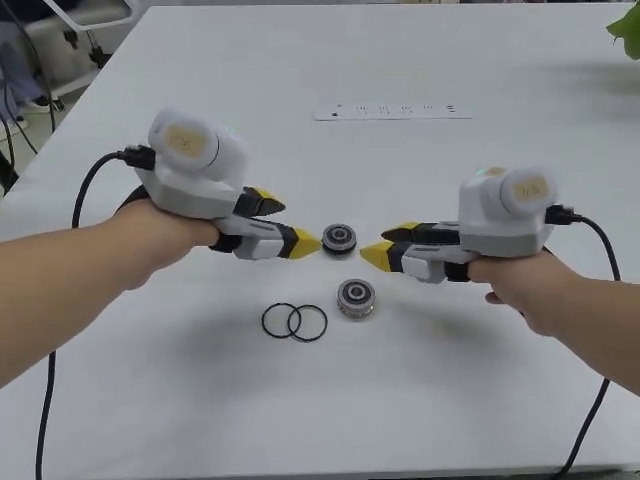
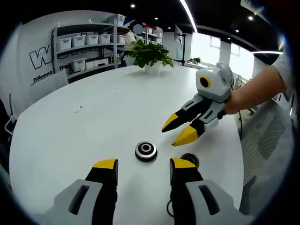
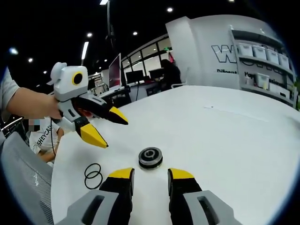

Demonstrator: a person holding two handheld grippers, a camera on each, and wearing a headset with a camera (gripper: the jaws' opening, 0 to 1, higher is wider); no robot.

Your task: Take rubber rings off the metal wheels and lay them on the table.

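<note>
Flanking a metal wheel, your left tool and right tool both gape empty, likely poised to strip it.

potted plant near white shelves of bins

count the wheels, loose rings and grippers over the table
wheels: 2
rings: 2
grippers: 2
total: 6
</note>
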